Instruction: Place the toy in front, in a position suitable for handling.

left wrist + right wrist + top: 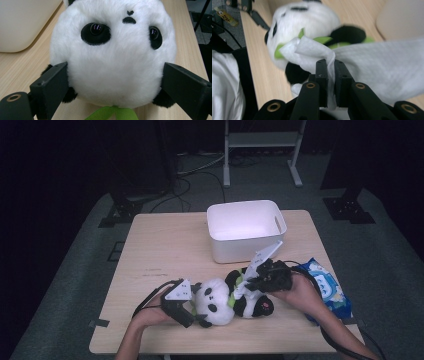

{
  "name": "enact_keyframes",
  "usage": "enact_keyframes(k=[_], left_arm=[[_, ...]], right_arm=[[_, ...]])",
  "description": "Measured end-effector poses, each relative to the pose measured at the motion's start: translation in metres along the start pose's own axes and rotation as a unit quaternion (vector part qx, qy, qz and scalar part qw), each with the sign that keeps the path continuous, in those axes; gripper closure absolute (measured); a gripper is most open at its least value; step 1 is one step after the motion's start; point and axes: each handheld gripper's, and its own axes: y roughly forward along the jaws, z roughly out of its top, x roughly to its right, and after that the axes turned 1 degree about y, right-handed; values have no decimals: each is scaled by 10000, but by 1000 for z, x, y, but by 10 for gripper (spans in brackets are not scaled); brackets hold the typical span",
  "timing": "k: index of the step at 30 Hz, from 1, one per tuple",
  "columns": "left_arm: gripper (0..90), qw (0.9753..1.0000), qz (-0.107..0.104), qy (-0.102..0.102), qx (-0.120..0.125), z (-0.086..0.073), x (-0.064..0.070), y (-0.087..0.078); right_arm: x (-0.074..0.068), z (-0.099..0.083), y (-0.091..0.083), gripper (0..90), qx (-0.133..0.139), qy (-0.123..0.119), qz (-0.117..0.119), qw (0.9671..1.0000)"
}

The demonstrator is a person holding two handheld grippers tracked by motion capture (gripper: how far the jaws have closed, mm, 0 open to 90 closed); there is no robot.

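Note:
A panda plush [220, 302] with a green ribbon lies on the wooden table [150, 265], near its front edge. My left gripper [197, 312] holds the plush's white head [112, 50], one jaw pressed on each side. My right gripper [250, 282] is shut on a white wipe [374, 65], which is pinched between its jaws. The wipe [241, 287] lies against the panda's body [312, 22] near the green ribbon. The wipe hides part of the body.
A white plastic bin [240, 250] stands just behind the plush at the table's middle back. A blue packet of wipes [327, 287] lies at the right edge beside my right hand. The table's left half has free room.

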Motion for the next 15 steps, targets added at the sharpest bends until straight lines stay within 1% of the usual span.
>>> enact_keyframes(k=[1,2,3,4,5,6,7,8,9,10,11,12,13,14,15], left_arm=[[89,10000,-17,-14,6,0,0,0],[89,10000,-17,-14,6,0,0,0],[89,10000,-27,-14,10,-1,0,0],[89,10000,-28,-9,4,-1,-1,0],[89,10000,-46,-17,13,-1,-1,-1],[90,10000,-46,-17,13,-1,-1,-1],[90,10000,-37,9,24,-1,-1,-1],[106,10000,-34,32,22,0,-1,-2],[118,10000,-46,27,36,0,-1,-3],[118,10000,-56,20,43,0,-2,-5],[119,9999,-78,-10,74,1,-2,-7],[119,9999,-72,-15,111,3,-2,-11],[118,9999,-72,-15,111,3,-2,-11],[117,9999,-73,-40,139,3,-3,-12],[112,9997,-84,-97,188,6,-3,-17]], right_arm=[[0,6,2,822,5,-45,-14,10000],[0,6,2,822,5,-45,-14,10000],[-1,18,7,823,27,-82,-28,10000],[-1,18,7,823,27,-82,-28,10000],[-1,26,10,823,17,-199,-152,9997],[-1,26,10,823,17,-199,-152,9997],[-1,30,12,823,16,-209,-246,9995],[2,32,14,823,-21,-193,-246,9995],[7,32,18,823,-87,-86,-174,9998],[7,32,18,824,-87,-86,-174,9998],[9,30,21,824,-140,-29,-80,9999],[10,24,23,826,-109,21,21,9999],[10,24,23,826,-109,21,21,9999],[7,19,20,827,-66,61,101,9999],[4,17,18,827,-76,70,127,9999]])
